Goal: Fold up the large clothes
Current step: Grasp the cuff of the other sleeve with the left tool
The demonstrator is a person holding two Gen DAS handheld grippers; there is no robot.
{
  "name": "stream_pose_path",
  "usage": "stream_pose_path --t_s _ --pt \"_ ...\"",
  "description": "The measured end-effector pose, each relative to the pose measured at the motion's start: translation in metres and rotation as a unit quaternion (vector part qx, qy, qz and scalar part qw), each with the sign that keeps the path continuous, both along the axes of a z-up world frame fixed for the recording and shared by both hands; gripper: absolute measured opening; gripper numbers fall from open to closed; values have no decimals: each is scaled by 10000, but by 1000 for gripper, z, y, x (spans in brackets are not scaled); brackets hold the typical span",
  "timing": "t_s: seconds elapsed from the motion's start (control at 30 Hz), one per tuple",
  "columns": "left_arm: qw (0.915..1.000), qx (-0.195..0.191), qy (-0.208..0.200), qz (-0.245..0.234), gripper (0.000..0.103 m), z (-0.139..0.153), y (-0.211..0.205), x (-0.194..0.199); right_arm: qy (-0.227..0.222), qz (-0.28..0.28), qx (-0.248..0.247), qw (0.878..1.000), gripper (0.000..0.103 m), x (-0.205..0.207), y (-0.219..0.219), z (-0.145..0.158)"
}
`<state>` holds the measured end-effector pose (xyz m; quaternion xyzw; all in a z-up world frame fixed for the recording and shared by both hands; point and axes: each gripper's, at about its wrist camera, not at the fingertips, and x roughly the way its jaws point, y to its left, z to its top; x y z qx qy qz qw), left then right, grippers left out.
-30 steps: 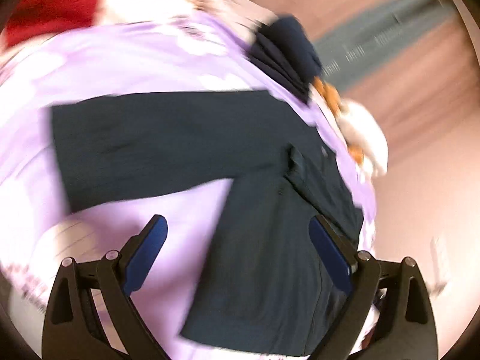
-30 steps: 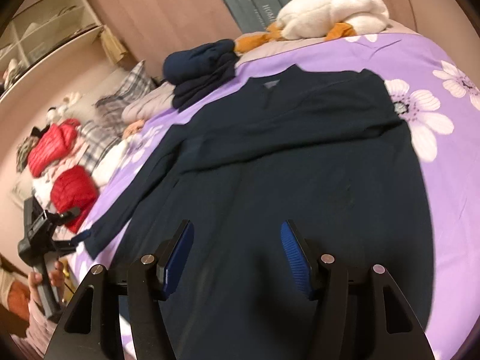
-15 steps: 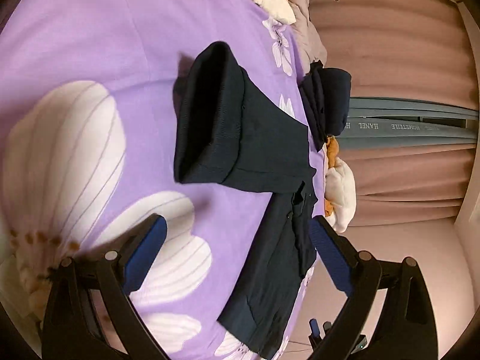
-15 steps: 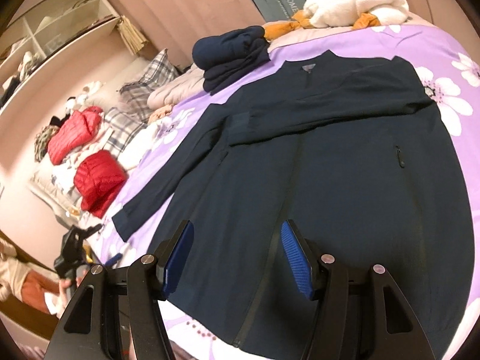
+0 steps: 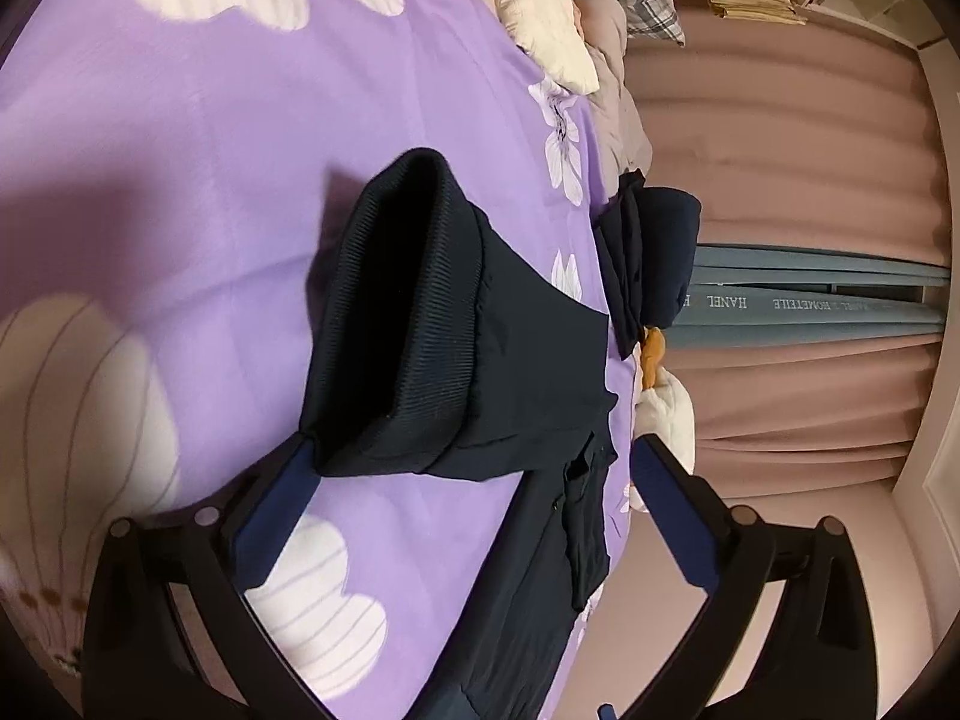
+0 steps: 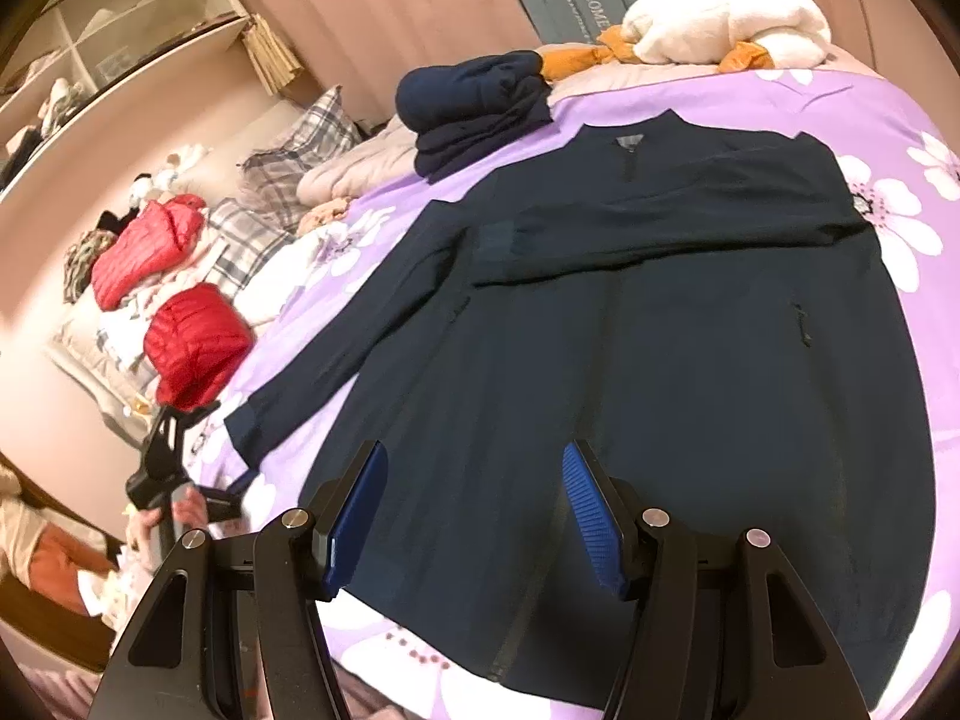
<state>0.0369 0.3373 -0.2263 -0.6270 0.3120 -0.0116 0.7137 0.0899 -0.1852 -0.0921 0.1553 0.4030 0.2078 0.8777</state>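
A dark navy jacket point(image 6: 660, 360) lies spread front-up on the purple flowered bedspread point(image 6: 900, 228). One sleeve is folded across its chest. The other sleeve point(image 6: 336, 348) stretches out to the left. Its ribbed cuff point(image 5: 408, 312) fills the left wrist view, with its mouth gaping. My left gripper point(image 5: 474, 480) is low at that cuff with its jaws opening wide. One fingertip point(image 5: 282, 480) is right at the cuff's lower corner and nothing is pinched. In the right wrist view the left gripper point(image 6: 180, 420) shows small, held by a hand. My right gripper point(image 6: 474, 504) hovers over the hem, partly open and holding nothing.
A folded navy stack point(image 6: 474, 102) and a white and orange plush toy point(image 6: 720, 24) sit at the head of the bed. Red down jackets point(image 6: 192, 342), plaid pillows point(image 6: 300, 150) and loose clothes crowd the left side. Pink curtains point(image 5: 810, 180) and shelves point(image 6: 120, 42) stand behind.
My left gripper has rolled and dropped close to the sleeve cuff, which now looms large at its finger. The right view has drawn back, showing more of the jacket and the outstretched sleeve.
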Motion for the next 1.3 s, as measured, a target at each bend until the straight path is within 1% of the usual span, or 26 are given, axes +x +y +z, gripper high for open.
stream_pose_path --t_s 0.1,0.27,0.33,0.4,0.43,0.53,0.63,0.73,0.87,0.97,1.0,1.03,1.1,1.17,1.2,1.23,1.27,1.3 --pt "9999 -27 -113 39 102 1 6 5 33 35 -29 10000 61 3 5 -2" --pt "9997 -105 -146 151 101 -1 17 4 103 58 -112 9999 61 6 9 -6" --pt "9998 171 -40 46 97 2 19 1 121 39 -127 9998 61 6 10 -8" --pt "9989 464 20 -26 96 6 22 -2 151 20 -140 9998 61 8 8 -9" --pt "9986 526 6 -43 96 7 25 -3 163 7 -150 9998 61 9 8 -9" --pt "9984 511 90 -238 96 3 29 8 243 -11 -145 9996 61 12 8 -13" --pt "9962 714 99 -495 97 4 28 27 316 -1 -147 9994 61 17 14 -17" --pt "9938 835 108 -722 97 0 29 45 332 75 -121 9993 61 18 21 -18" --pt "9927 956 57 -730 97 0 29 56 328 199 -166 9991 61 19 27 -17" --pt "9893 1233 134 -768 97 5 22 59 357 196 -209 9990 61 22 27 -19" --pt "9881 1310 158 -785 93 7 19 59 363 178 -225 9989 61 22 27 -20" --pt "9879 1310 156 -820 86 8 17 59 367 172 -229 9989 61 23 27 -21" --pt "9888 1209 179 -853 79 8 13 60 355 179 -229 9989 61 23 28 -21" --pt "9885 1252 212 -817 71 12 11 59 342 209 -222 9989 61 23 29 -21" --pt "9871 1350 239 -830 60 17 8 60 338 218 -212 9990 61 23 30 -22" --pt "9857 1435 249 -851 46 21 6 61 335 223 -197 9990 61 24 30 -22" --pt "9830 1567 270 -917 37 26 3 62 326 226 -175 9991 61 24 29 -22" --pt "9795 1697 349 -1032 15 31 -1 65 317 220 -150 9991 61 24 29 -22"
